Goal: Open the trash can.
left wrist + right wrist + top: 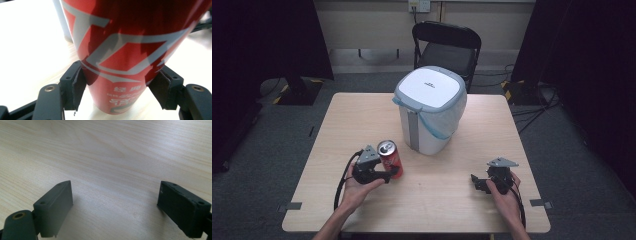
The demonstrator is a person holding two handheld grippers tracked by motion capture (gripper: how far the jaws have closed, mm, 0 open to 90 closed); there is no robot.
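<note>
handling: we judge the red aluminium drink can with white lettering [120, 55] light, thin-walled, slick, easily dented; grip low on its body | look: opened top, upright | place: pale wooden surface [452, 190], before white lidded bin [430, 110] | left tool [388, 176] clamps can | right tool [115, 205] wide, empty

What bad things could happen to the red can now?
The left hand-held gripper is clamped low on the red can, which leans a little, so it might tip or slip out if lifted fast. Its top looks open in the high view, so any leftover drink could spill on the table. The bin has its lid shut, and the right hand-held gripper rests open far from it.
</note>
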